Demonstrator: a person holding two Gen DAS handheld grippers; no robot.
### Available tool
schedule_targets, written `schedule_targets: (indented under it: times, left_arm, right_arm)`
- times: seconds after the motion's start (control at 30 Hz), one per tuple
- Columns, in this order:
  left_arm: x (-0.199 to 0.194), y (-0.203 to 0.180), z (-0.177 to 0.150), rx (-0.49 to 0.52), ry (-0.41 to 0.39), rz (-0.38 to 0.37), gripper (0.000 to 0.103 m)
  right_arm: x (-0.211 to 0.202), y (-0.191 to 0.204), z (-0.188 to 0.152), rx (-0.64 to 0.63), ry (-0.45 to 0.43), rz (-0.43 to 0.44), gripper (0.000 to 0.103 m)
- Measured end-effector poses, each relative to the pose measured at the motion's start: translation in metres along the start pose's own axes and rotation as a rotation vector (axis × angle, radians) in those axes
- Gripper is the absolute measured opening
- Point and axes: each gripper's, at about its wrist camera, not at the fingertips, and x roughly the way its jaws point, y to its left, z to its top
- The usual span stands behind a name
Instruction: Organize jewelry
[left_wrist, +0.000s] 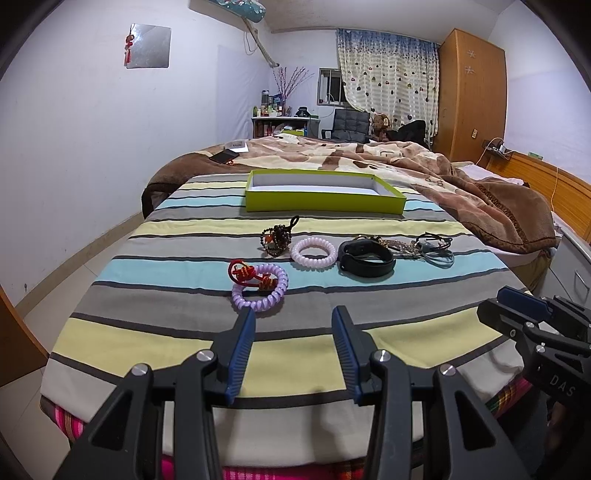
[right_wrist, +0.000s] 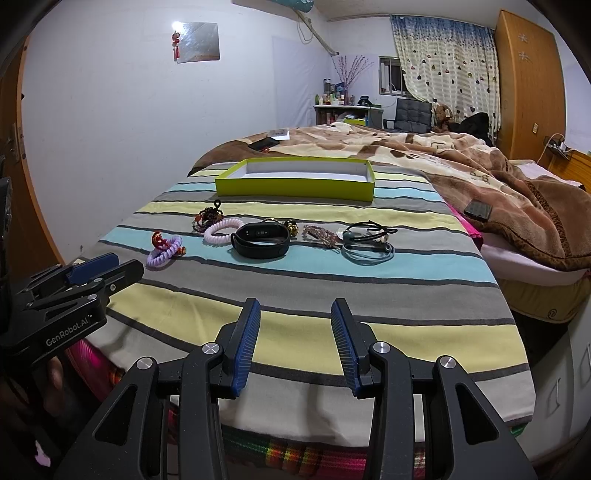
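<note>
Jewelry: purple coil tie (left_wrist: 259, 288) just beyond my spread left gripper (left_wrist: 293, 314); right gripper (right_wrist: 295, 306) spread, empty; striped bedsheet (left_wrist: 166, 266), green tray (left_wrist: 325, 192) farther ahead.

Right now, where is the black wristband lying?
The black wristband lies on the striped bedspread, mid-row in both views, between the pale pink coil hair tie to its left and the beaded clip to its right.

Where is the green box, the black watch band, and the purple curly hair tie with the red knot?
green box (left_wrist: 325, 201), left wrist view, on its front wall.
black watch band (right_wrist: 262, 248), right wrist view, on its near strap.
purple curly hair tie (left_wrist: 258, 301), left wrist view, on its near coil.
</note>
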Motion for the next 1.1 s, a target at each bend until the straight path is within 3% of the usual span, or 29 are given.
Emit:
schedule_targets:
  times: [1.1]
  left_arm:
    - [-0.0042,-0.0025,-0.0013,0.006,-0.007,-0.002,0.045]
  right_arm:
    - [0.0019,0.0018,-0.0008,0.005,-0.002,-0.001,0.041]
